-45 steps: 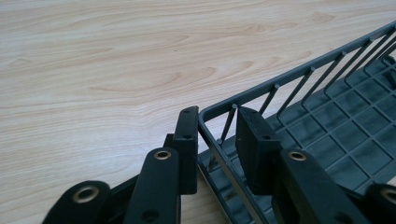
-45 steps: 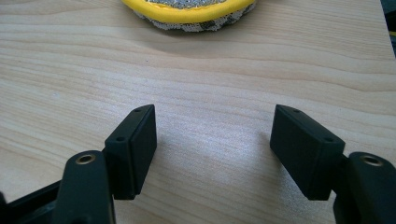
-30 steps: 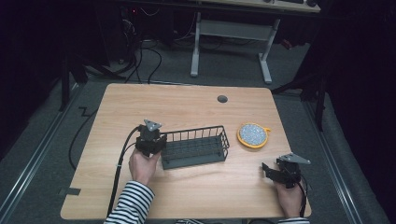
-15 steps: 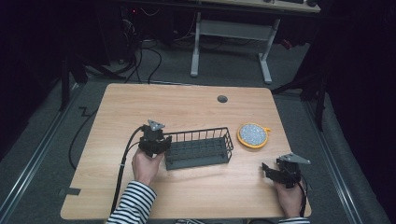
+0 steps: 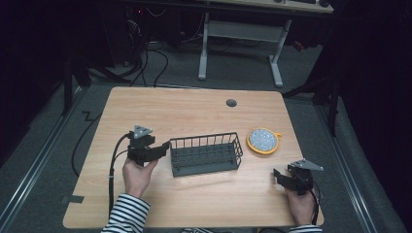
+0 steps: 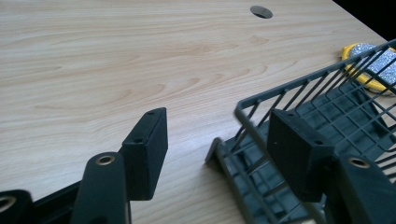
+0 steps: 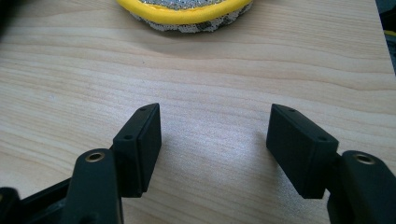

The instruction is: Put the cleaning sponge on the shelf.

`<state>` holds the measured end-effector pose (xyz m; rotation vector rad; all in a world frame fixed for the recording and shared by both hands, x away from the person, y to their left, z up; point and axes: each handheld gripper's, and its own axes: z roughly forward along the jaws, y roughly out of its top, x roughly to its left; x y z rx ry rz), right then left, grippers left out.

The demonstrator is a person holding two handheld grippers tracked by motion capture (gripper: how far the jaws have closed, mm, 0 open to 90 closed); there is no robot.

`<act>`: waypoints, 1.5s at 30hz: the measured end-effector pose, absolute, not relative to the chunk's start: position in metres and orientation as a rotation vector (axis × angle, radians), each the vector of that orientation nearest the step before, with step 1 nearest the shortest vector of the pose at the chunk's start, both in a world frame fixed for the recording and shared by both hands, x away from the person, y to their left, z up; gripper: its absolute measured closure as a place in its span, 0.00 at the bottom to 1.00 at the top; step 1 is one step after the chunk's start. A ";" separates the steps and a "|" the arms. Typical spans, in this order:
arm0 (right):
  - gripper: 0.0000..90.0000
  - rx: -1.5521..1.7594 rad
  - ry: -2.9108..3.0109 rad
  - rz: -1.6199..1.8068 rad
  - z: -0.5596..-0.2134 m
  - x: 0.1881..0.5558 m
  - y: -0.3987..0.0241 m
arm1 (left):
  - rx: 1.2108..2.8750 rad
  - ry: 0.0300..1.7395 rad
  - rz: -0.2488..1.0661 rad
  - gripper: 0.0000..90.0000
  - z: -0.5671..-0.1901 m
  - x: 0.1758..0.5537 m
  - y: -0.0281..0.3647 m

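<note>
From above, the left tool (image 5: pixel 163 147) sits at the left end of the dark grey wire basket (image 5: pixel 206 154), which stands near the middle of the light wooden table (image 5: pixel 184 111). The left gripper view adds what that angle hides: the jaws straddle the basket's end wall, one pad outside over bare wood, the other inside the basket, neither pressing on the wire. The jaws have just been opening and the tool is released, with the rim between them. Compared with a second ago, the basket lies a little further right, closer to the round yellow-rimmed scouring pad (image 5: pixel 263 140).

The right tool (image 5: pixel 278 175) hovers near the table's front right corner, jaws wide and empty; its own view shows the pad's yellow edge just ahead. Left of the basket and behind it the tabletop is open, up to a small round cable hole (image 5: pixel 231 103).
</note>
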<state>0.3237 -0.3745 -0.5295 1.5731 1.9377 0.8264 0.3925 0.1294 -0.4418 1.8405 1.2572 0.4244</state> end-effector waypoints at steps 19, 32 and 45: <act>0.42 1.576 1.931 0.827 -0.529 0.324 -0.375 | 1.829 1.386 0.448 0.42 -0.490 0.376 0.184; 0.40 1.572 1.937 0.824 -0.529 0.324 -0.375 | 1.809 1.450 0.463 0.42 -0.516 0.378 0.191; 0.46 1.608 1.985 0.858 -0.519 0.331 -0.380 | 1.850 1.480 0.545 0.40 -0.532 0.380 0.189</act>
